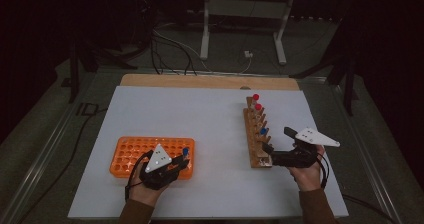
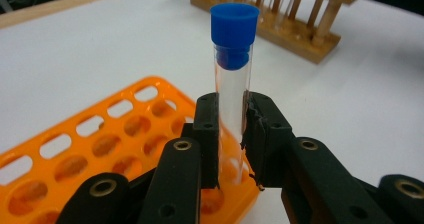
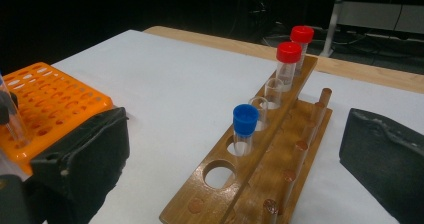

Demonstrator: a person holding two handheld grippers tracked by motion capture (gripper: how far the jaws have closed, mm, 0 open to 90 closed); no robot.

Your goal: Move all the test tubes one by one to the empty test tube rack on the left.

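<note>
A clear test tube with a blue cap [image 2: 234, 24] stands upright between the jaws of my left gripper [image 2: 231, 134], which is shut on its glass body. Its lower end sits at a corner hole of the orange tube rack [image 2: 100, 134]. From above, my left gripper [image 1: 181, 160] is at the right end of the orange rack [image 1: 135, 151]. My right gripper [image 1: 278, 140] stands open at the near end of the wooden rack [image 1: 256, 139], jaws wide on either side of it. The wooden rack [image 3: 280, 149] holds two red-capped tubes [image 3: 288, 54], one blue-capped tube [image 3: 245, 121] and two uncapped tubes [image 3: 273, 91].
A white sheet [image 1: 200, 119] covers the table, with a wooden board edge [image 1: 200, 80] behind it. The nearest hole of the wooden rack [image 3: 220, 176] holds nothing. Cables and a white stand [image 1: 205, 29] lie on the floor beyond the table.
</note>
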